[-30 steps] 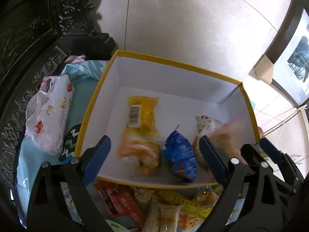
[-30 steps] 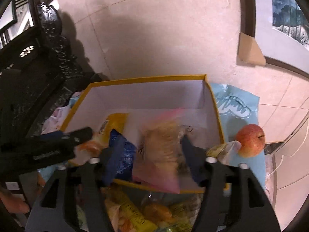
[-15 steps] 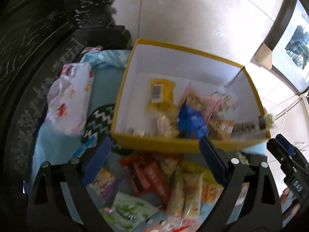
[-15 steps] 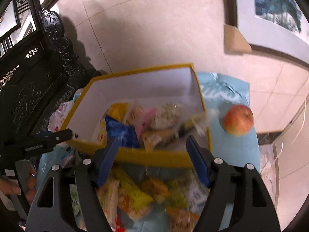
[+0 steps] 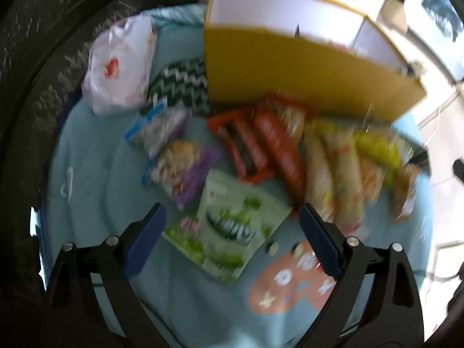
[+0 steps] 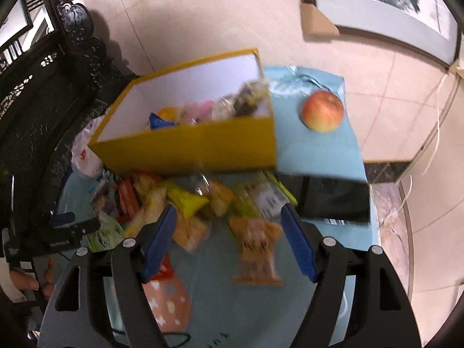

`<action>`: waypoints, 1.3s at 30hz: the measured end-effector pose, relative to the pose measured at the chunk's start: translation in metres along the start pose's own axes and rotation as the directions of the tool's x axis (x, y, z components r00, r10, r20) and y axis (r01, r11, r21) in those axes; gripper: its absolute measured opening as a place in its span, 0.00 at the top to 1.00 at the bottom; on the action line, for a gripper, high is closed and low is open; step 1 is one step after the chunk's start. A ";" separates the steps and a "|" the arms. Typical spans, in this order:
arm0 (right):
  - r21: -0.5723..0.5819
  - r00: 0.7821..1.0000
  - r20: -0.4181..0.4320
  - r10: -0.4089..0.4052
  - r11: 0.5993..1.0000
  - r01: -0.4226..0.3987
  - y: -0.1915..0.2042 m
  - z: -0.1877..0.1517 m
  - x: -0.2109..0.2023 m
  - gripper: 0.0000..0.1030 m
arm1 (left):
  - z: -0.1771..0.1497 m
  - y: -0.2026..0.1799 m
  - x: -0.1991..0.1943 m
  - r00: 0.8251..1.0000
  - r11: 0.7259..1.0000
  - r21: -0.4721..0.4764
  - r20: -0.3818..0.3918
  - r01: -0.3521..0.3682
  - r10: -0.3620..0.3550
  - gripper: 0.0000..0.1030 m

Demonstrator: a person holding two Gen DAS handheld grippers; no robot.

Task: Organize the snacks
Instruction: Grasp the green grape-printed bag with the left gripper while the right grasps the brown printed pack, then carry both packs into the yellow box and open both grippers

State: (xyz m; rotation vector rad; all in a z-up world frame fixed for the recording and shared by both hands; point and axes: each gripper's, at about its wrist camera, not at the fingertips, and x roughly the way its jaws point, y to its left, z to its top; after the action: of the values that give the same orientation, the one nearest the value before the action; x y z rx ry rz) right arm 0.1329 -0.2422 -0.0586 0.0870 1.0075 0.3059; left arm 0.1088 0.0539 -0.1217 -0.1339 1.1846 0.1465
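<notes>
On the blue-clothed counter (image 6: 316, 156), both tongs have pulled back from the yellow cardboard box (image 6: 188, 145): left tongs (image 5: 232, 232) and right tongs (image 6: 229, 240) gape empty above loose snack packets (image 5: 319, 168) awaiting pickup.

A second ago both my grippers hung over the yellow box (image 6: 185, 148); now they sit back over the loose snacks on the desk (image 5: 95, 174). My right gripper (image 6: 229, 237) then had a pink packet between its jaws; that packet (image 6: 200, 110) now lies in the box and the jaws stand wide and empty above an orange packet (image 6: 258, 249). My left gripper (image 5: 229, 240), jaws apart, now frames a green packet (image 5: 232, 226).
</notes>
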 end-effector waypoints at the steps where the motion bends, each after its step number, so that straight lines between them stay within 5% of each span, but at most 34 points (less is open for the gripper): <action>1: 0.010 1.000 -0.010 -0.009 1.000 0.009 -0.004 -0.006 0.000 0.28 | -0.006 0.001 0.005 1.000 1.000 0.007 -0.014 -0.003 0.003 0.09; 12: 0.082 0.994 -0.101 -0.041 0.995 0.049 -0.030 -0.032 0.010 0.28 | -0.025 -0.001 0.046 0.997 0.997 0.075 -0.069 -0.033 0.038 0.10; 13: 0.076 0.993 -0.107 -0.045 0.996 0.053 -0.030 -0.032 0.013 0.28 | -0.025 -0.001 0.048 0.997 0.996 0.085 -0.066 -0.041 0.047 0.14; 14: 0.071 0.992 -0.114 -0.049 0.996 0.058 -0.030 -0.032 0.016 0.28 | -0.026 -0.002 0.050 0.996 0.993 0.098 -0.066 -0.058 0.065 0.32; 17: 0.052 0.985 -0.157 -0.078 0.995 0.087 -0.031 -0.036 0.030 0.28 | -0.022 0.002 0.049 0.994 0.993 0.089 -0.075 -0.073 0.080 0.48; 27: -0.044 0.972 -0.205 -0.115 0.993 0.108 -0.012 -0.033 0.083 0.28 | -0.013 0.011 0.053 0.995 0.998 0.048 -0.089 -0.049 0.053 0.48; 28: -0.056 0.968 -0.216 -0.124 0.992 0.114 -0.010 -0.032 0.091 0.34 | -0.011 0.015 0.055 0.994 0.998 0.044 -0.091 -0.049 0.053 0.48; 29: -0.063 0.964 -0.239 -0.114 0.993 0.102 -0.009 -0.032 0.096 0.56 | -0.010 0.015 0.056 0.994 0.998 0.040 -0.094 -0.049 0.052 0.48; 39: -0.021 0.975 -0.219 -0.019 1.000 0.015 -0.013 -0.026 0.069 0.60 | -0.004 0.027 0.027 0.997 1.000 -0.025 -0.077 0.004 -0.006 0.64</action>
State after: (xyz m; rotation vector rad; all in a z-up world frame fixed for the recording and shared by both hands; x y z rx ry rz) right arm 0.1479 -0.2364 -0.1318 0.0269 1.2237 0.3143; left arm 0.1105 0.0806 -0.1488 -0.1658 1.2600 0.1530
